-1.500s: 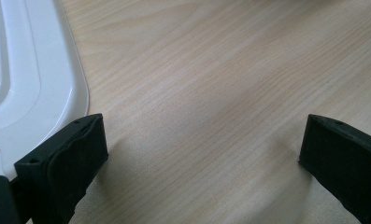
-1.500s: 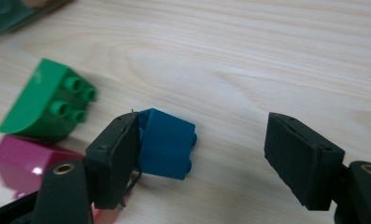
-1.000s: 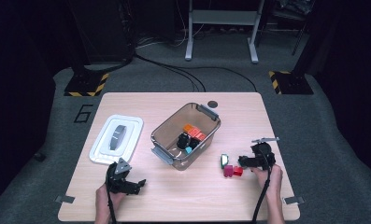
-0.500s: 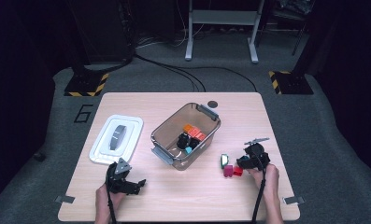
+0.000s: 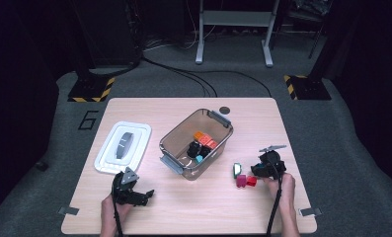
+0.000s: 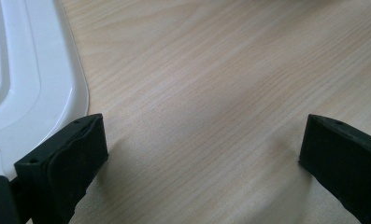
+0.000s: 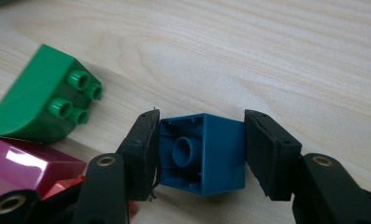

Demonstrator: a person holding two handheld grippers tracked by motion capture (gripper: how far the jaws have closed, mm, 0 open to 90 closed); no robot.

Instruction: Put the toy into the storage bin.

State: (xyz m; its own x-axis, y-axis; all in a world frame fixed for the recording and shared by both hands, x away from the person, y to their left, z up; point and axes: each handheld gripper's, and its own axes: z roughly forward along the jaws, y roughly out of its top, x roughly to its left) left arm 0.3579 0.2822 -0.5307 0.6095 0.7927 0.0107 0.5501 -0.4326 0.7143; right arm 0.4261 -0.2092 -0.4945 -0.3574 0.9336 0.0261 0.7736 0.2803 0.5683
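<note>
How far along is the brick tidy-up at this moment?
Done: several bricks lie in the bin. In hand: the right gripper, jaws just closing, pinches the blue brick. Left: green brick, magenta brick, red brick, and the lid lying off.

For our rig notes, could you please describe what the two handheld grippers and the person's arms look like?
Both the left gripper and the right gripper are black, each with two blocky, flat-faced jaws and a grey three-cornered plate on top. A black cable trails back from each along a bare forearm; no sleeves show.
</note>
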